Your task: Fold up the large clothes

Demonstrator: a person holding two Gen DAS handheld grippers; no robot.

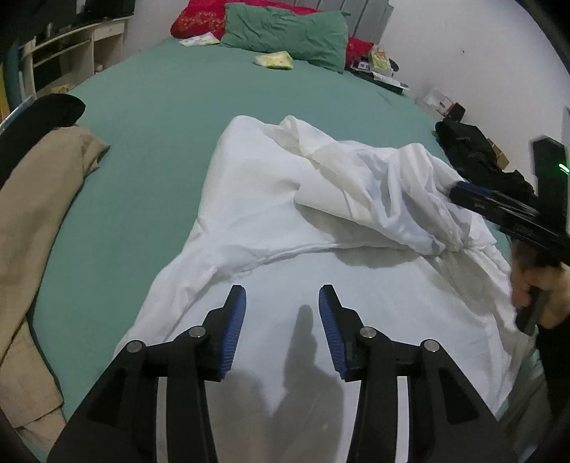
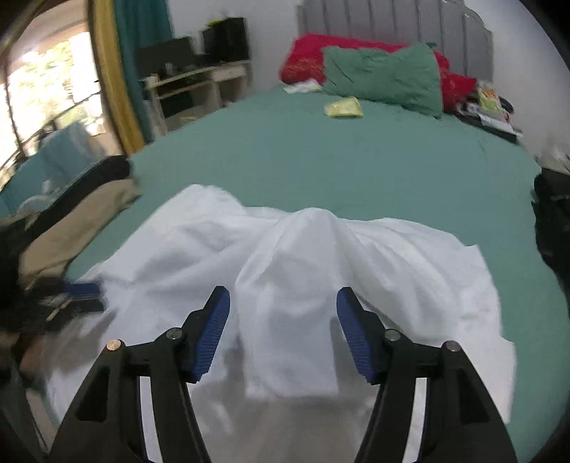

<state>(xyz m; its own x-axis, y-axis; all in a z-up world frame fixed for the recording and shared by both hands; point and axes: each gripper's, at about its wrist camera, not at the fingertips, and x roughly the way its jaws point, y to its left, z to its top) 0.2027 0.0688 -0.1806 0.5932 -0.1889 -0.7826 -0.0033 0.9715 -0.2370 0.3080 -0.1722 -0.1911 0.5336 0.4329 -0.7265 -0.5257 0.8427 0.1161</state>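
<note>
A large white garment [image 1: 285,220] lies spread on the green bed sheet [image 1: 149,117], with one part bunched up on its right side. My left gripper [image 1: 282,302] is open and empty, hovering over the flat near part of the garment. In the right wrist view my right gripper [image 2: 283,306] is open, and a raised fold of the white garment [image 2: 295,285] sits between its fingers without being clamped. In the left wrist view the right gripper [image 1: 459,190] shows at the right edge, its tip against the bunched cloth.
A beige garment [image 1: 39,220] and a black one [image 1: 39,114] lie at the bed's left edge. Green [image 1: 285,34] and red [image 1: 196,19] pillows and a yellow packet [image 1: 274,60] sit at the head. Dark items [image 1: 473,149] lie at the right edge.
</note>
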